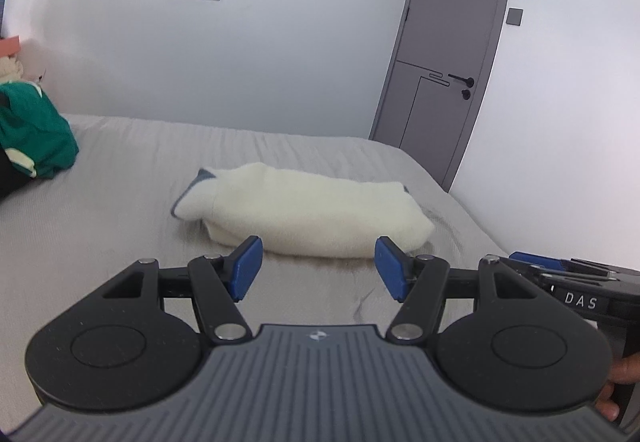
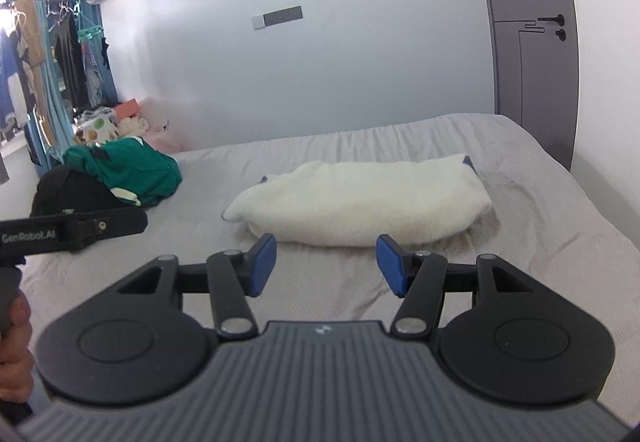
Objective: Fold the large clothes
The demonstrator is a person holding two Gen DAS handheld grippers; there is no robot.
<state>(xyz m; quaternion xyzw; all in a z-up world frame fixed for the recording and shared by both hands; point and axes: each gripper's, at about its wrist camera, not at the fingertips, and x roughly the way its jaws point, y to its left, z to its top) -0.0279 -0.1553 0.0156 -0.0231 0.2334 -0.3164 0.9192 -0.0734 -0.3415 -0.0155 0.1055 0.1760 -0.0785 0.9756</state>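
Cream fleece garment [image 1: 304,209] lies folded mid-bed [image 1: 120,201], just beyond both grippers, left [image 1: 316,268] and right [image 2: 326,264], held wide and empty. Layers could be dragged apart if only the top fold is pinched.

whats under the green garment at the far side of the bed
The green garment lies heaped on a black item resting on the grey bed. What that black item is, and anything beneath the heap, is covered.
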